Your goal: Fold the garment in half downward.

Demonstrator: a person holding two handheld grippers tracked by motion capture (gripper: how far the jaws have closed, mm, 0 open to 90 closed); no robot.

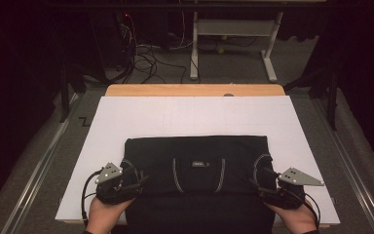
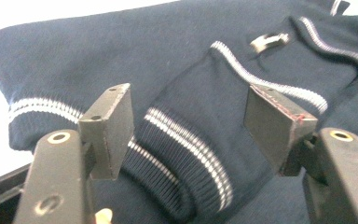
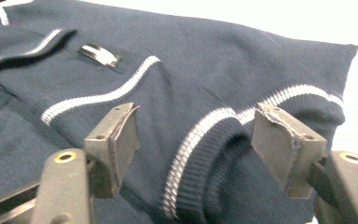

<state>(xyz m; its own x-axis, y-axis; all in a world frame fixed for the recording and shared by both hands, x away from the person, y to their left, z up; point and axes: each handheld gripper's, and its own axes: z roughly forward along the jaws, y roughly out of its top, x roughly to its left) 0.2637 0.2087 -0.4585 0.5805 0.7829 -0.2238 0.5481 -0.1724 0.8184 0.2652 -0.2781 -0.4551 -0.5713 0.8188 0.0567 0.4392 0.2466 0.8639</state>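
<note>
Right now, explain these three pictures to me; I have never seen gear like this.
A person sits at a table and holds a hand-held tool with two jaws in each hand. The high view looks down from above: left tool, right tool. The other two pictures come from cameras riding on each tool, looking along its black jaws. On a white sheet lies a folded dark sweater with white stripes. Each tool sits over a striped cuff: left cuff, right cuff. Both stand open; the pads press on nothing, so nothing is held.

Both hands low, left gripper (image 1: 135,181) and right gripper (image 1: 259,184) fingers spread apart.
</note>
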